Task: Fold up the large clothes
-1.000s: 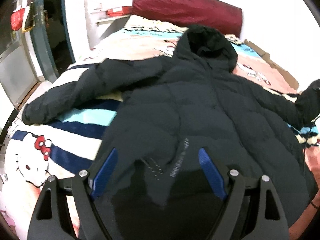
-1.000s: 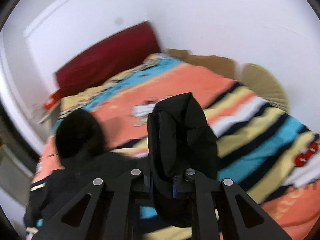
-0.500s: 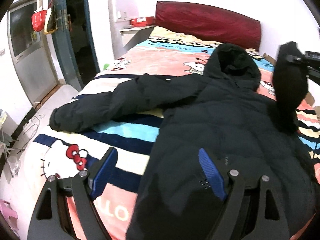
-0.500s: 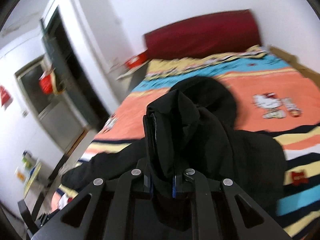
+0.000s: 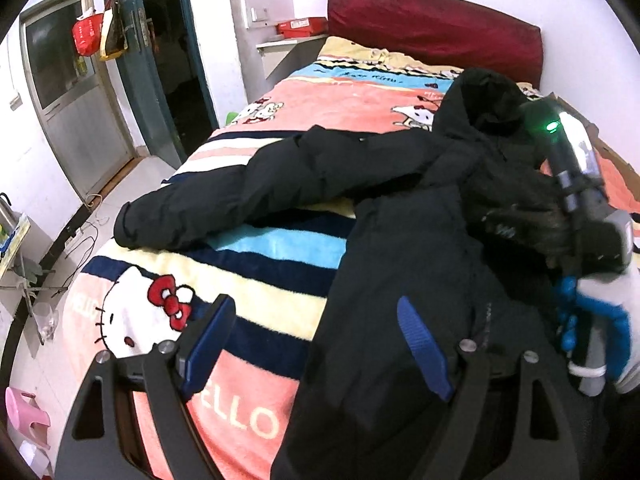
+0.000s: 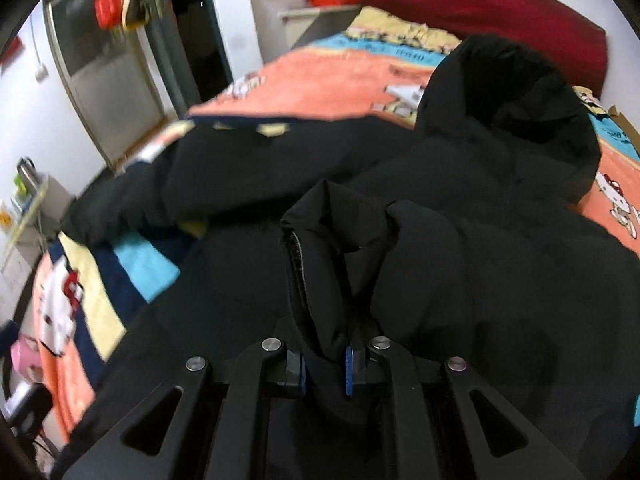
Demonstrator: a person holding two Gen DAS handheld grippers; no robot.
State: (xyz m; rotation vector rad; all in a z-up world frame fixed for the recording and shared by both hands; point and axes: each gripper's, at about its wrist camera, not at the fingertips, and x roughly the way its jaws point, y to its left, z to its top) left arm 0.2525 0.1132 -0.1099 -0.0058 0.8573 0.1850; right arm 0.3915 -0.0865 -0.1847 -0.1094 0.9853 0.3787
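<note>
A big black puffer jacket (image 5: pixel 400 280) lies front up on the bed, hood (image 5: pixel 484 100) toward the headboard. Its left sleeve (image 5: pixel 248 196) stretches out over the striped blanket. My left gripper (image 5: pixel 314 308) is open above the jacket's lower left edge, with nothing between its blue pads. My right gripper (image 6: pixel 324 360) is shut on the cuff of the other sleeve (image 6: pixel 320 248), which is folded over the jacket's chest (image 6: pixel 500 280). In the left wrist view that gripper's body (image 5: pixel 580 200) and a gloved hand (image 5: pixel 608 320) show at the right.
The bed carries a striped cartoon-cat blanket (image 5: pixel 240 272) and a dark red headboard (image 5: pixel 432 28). Left of the bed are bare floor, an open dark doorway (image 5: pixel 160 60), cables and a pink stool (image 5: pixel 24 412). A shelf with a red box (image 5: pixel 304 26) stands by the headboard.
My right gripper swung the held sleeve from the bed's right side across and down onto the jacket's chest. My left gripper drifted left, staying open.
</note>
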